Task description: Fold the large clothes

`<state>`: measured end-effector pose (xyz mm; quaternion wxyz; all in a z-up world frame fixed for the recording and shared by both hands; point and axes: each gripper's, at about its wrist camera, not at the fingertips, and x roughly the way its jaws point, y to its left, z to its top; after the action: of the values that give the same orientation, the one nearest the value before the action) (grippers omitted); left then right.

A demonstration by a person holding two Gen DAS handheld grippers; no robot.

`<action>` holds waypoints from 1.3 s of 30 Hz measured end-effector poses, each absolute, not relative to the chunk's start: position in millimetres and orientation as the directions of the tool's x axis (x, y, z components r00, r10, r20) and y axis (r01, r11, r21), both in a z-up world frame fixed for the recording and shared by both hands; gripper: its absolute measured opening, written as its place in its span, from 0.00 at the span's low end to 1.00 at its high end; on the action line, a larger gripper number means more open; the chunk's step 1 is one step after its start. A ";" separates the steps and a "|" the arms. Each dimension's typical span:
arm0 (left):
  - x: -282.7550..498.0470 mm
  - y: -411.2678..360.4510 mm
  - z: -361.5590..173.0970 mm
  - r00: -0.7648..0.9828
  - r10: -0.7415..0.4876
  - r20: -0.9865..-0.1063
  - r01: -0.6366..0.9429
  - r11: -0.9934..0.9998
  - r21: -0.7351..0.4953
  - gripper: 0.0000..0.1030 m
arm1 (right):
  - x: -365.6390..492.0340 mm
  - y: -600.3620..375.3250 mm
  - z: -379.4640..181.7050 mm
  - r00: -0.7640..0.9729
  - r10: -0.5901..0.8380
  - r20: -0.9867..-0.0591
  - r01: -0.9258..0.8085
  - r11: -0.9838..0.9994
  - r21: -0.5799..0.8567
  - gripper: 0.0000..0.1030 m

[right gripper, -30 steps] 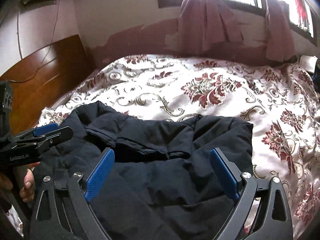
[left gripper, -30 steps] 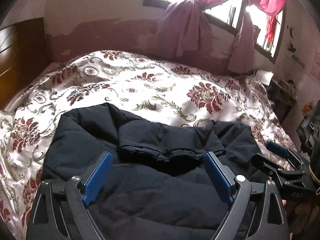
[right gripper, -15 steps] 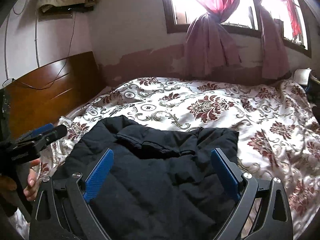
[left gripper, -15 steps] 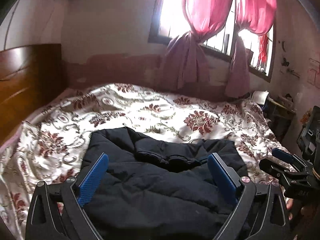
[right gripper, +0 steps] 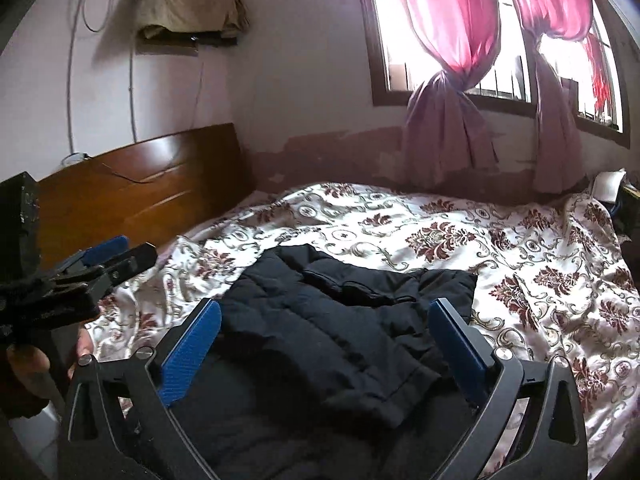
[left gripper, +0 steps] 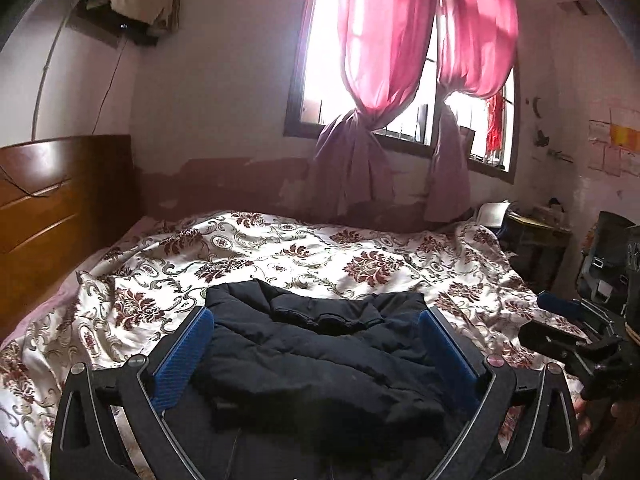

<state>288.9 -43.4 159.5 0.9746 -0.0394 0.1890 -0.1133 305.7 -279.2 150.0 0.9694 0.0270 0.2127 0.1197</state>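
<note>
One bed fills the room, spread with a cream satin bedspread [left gripper: 280, 256] printed with dark red flowers and grey scrolls, rumpled at its near-left corner. At the far left stands a curved brown wooden headboard [left gripper: 48, 200], with thin cables running up the pale wall above it to a small wall shelf draped in a tan cloth [right gripper: 188, 12]. Along the foot of the far wall the paint has peeled in a dark band. Further right is a dark-framed barred window [left gripper: 316, 92] with two pink curtains [left gripper: 376, 60], each knotted at the middle. At the far right, beside the bed, sits a cluttered dark side table [left gripper: 536, 236]. One black quilted padded jacket [left gripper: 320, 356] lies in a bunched, partly folded heap on the near edge of the bedspread, touching neither tool. Two black grippers with blue ribbed pads hover above it: the left gripper [left gripper: 316, 356] and the right gripper [right gripper: 326, 348] both have their jaws spread wide, having just been opening, with nothing pinched between them; the jacket only shows through the gap. A hand [right gripper: 32, 364] holding the left tool shows in the right wrist view.
</note>
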 end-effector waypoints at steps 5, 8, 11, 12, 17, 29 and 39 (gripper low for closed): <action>251.3 -38.7 167.8 0.910 -0.237 -0.340 0.216 0.971 -0.099 1.00 | 262.2 -275.5 158.3 0.893 0.249 -0.374 -0.225 0.968 0.108 0.99; 231.1 -36.7 171.1 0.914 -0.234 -0.332 0.216 0.972 -0.091 1.00 | 240.3 -273.6 158.8 0.904 0.237 -0.357 -0.216 0.971 0.098 0.99; 212.4 -33.8 169.6 0.911 -0.240 -0.335 0.226 0.971 -0.082 1.00 | 220.9 -270.7 157.1 0.906 0.233 -0.353 -0.215 0.972 0.090 0.99; 204.6 -33.4 168.3 0.910 -0.240 -0.340 0.227 0.971 -0.076 1.00 | 212.8 -270.1 156.1 0.908 0.229 -0.351 -0.213 0.973 0.084 0.99; 177.0 -27.3 161.6 0.910 -0.240 -0.338 0.229 0.971 -0.070 1.00 | 183.3 -265.1 154.8 0.912 0.219 -0.347 -0.211 0.976 0.061 0.99; 132.1 -9.5 120.7 0.880 -0.257 -0.400 0.246 0.966 -0.079 1.00 | 125.2 -265.1 129.2 0.907 0.210 -0.365 -0.199 0.978 0.067 0.99; 112.4 21.7 55.0 0.830 -0.200 -0.521 0.213 0.976 -0.034 1.00 | 100.0 -263.3 66.8 0.862 0.164 -0.479 -0.208 0.977 -0.038 0.99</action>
<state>112.4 21.7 55.0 0.9565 0.0126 0.2707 -0.1080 100.0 -263.3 66.8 0.9640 -0.0441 0.2439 0.0965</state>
